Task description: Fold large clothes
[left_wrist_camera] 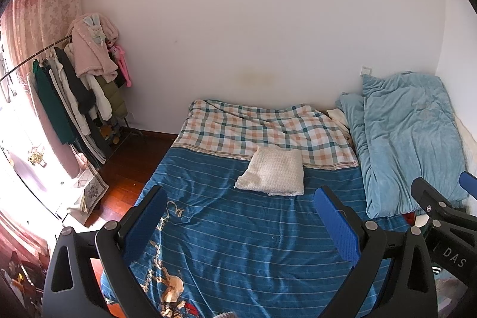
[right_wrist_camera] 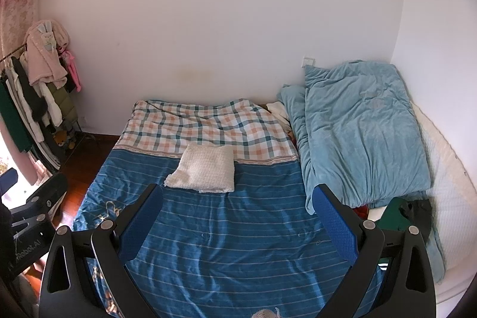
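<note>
Here the left gripper (left_wrist_camera: 241,204) hangs above the bed, its blue pads spread wide with nothing between them. The right gripper (right_wrist_camera: 237,200) is likewise splayed and empty, held beside it. A cream folded garment (left_wrist_camera: 272,175) lies flat on the blue striped cover (left_wrist_camera: 238,243), touching the checked band (left_wrist_camera: 262,130). A light blue quilt (right_wrist_camera: 363,133) is bunched along the right; beneath its edge sits something green, possibly clothing.
</note>
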Tool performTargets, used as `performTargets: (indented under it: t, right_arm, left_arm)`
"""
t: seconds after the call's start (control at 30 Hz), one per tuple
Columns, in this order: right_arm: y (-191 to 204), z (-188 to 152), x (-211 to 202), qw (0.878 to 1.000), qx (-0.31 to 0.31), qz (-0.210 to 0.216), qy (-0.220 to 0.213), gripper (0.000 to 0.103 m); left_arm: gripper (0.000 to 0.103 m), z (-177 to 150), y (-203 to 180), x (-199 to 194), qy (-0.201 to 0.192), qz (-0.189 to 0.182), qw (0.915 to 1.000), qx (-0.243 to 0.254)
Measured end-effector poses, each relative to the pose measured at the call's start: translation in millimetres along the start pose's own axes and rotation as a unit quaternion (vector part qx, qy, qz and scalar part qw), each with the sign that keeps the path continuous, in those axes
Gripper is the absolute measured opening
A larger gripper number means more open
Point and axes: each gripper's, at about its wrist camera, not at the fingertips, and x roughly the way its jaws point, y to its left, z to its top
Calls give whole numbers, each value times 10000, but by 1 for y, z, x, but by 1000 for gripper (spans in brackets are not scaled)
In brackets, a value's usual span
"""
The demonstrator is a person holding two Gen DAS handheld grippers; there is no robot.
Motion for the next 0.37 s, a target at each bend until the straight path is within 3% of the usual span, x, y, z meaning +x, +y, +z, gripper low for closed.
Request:
performTargets:
  t: [0.37]
  right_arm:
    - [2,-6,-3,10000,9,-16,-8,102]
  left_arm:
    - [101,-3,1,-5,-7,-86,10000,-49]
